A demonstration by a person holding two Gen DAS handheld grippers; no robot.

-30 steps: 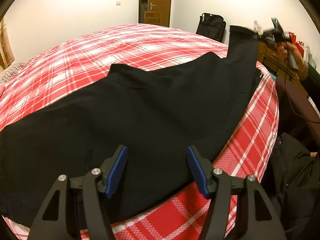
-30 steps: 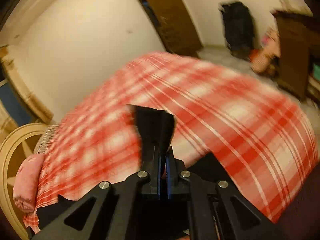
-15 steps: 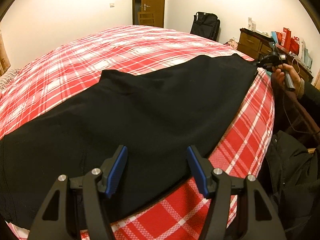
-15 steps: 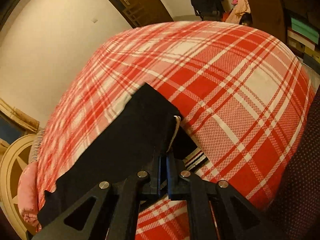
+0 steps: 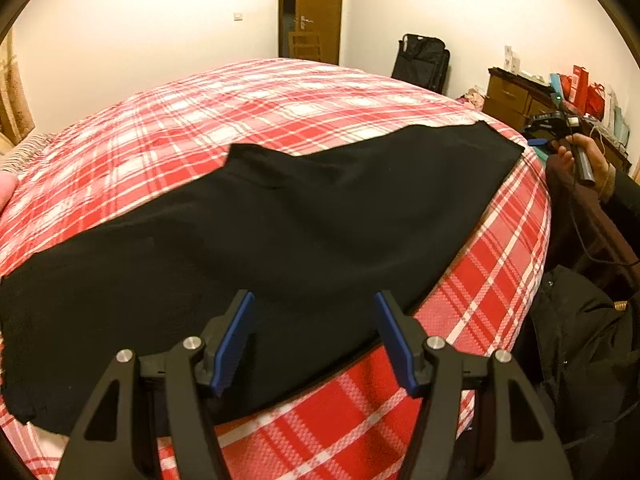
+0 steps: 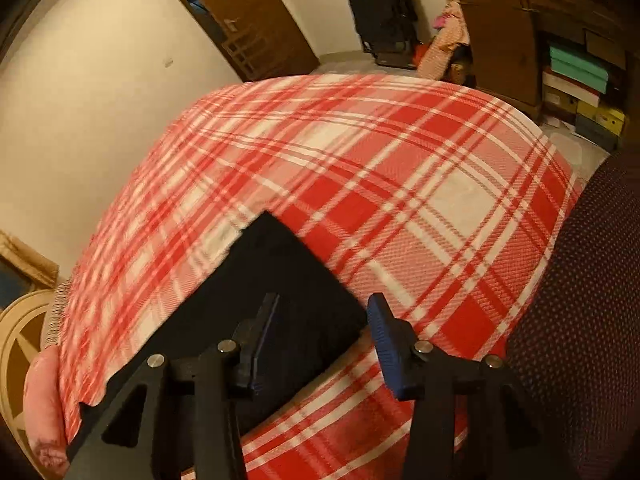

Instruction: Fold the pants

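Our right tongs [image 6: 322, 322] now spread wide, having let go of the black pants [image 5: 280, 240], leg end flat on the plaid bed [image 5: 280, 108], our left tongs [image 5: 314, 330] still wide above the cloth

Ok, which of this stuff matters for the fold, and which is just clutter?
For the job:
pants
bed
left hand-held gripper, open
right hand-held gripper, open

Lying about:
black bag
dresser
boxes

The pants [image 5: 280, 240] run past the left-wrist picture's left edge; the bed's [image 6: 360, 152] far plaid is motion-blurred in the right-wrist picture.
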